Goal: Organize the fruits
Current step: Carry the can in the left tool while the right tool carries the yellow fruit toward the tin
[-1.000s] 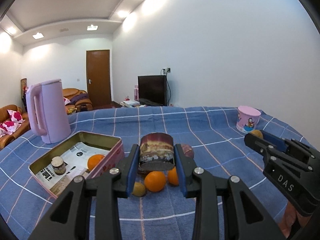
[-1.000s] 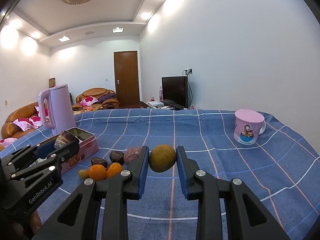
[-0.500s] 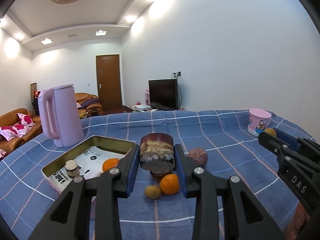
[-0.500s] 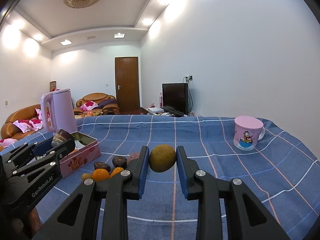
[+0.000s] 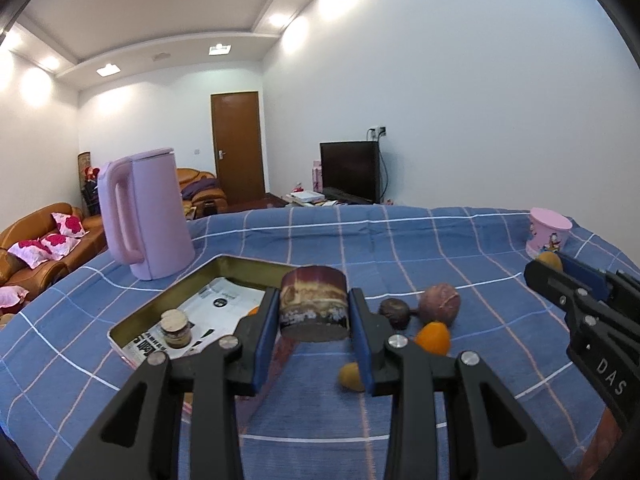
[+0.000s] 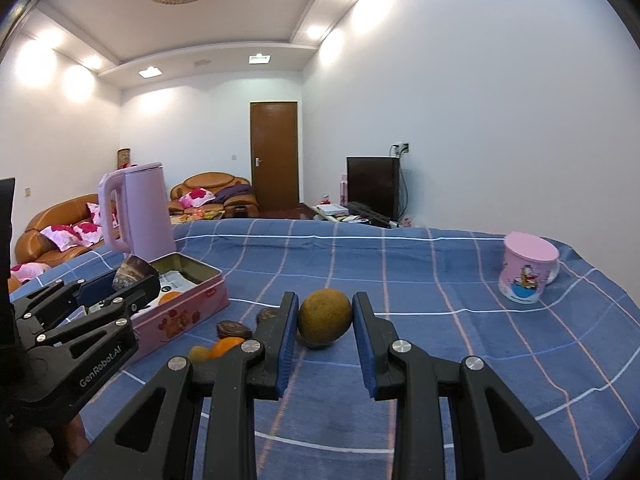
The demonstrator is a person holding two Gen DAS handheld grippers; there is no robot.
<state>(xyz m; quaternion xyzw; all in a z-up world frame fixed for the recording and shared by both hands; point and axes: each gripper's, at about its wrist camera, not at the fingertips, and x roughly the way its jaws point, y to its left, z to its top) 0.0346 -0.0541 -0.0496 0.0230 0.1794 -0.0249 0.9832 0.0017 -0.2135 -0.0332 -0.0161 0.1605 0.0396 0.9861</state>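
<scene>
My left gripper is shut on a short brown round tin, held above the blue checked cloth. My right gripper is shut on a round yellow-green fruit. An open pink metal box lined with newspaper holds a small jar and an orange that is mostly hidden. On the cloth past the left gripper lie a purple-brown fruit, a dark wrinkled fruit, an orange and a small yellow fruit. The right gripper also shows at the right edge of the left wrist view.
A tall pink kettle stands behind the box at the left. A pink cartoon mug stands at the far right of the table. Sofas, a door and a television are in the room beyond. Bare cloth lies in front of the right gripper.
Both views have shifted: the box and the loose fruits now sit further right in the left wrist view and nearer in the right wrist view. Both grips are unchanged.
</scene>
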